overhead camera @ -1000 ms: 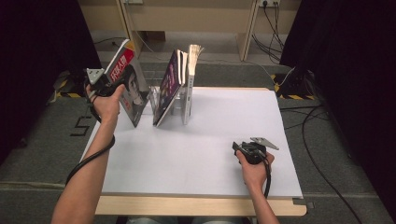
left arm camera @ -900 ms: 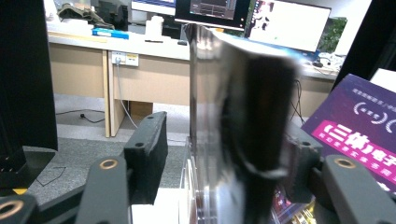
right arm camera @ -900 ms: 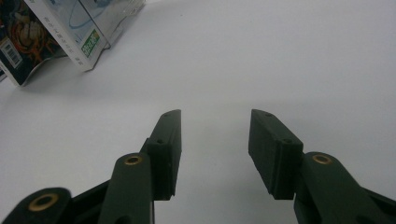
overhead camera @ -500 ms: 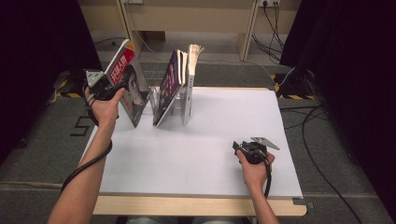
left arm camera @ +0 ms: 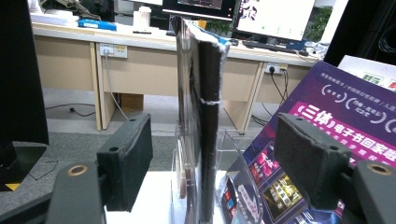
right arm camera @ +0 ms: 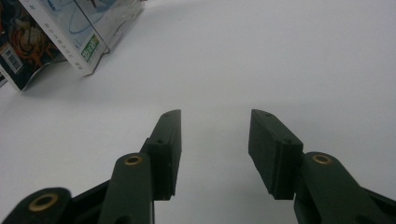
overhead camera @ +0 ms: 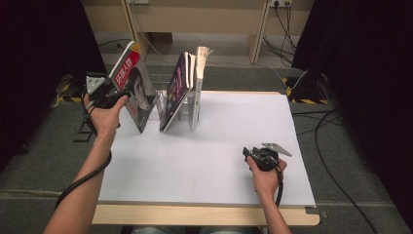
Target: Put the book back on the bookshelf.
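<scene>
The white desk carries a clear rack of leaning books. At the rack's left end, the red-covered book is straddled, untouched, by the just-opened left hand-held gripper. Well right of the rack, the right hand-held gripper is held open, empty.

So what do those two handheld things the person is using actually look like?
Each tool, left and right, is a black handheld unit with a grey three-cornered plate on top and a thick black cable trailing back along the forearm. Up close, the two jaws are black, with brass-coloured pivot pins and rough dark rectangular pads. The forearms are bare, no sleeves.
</scene>
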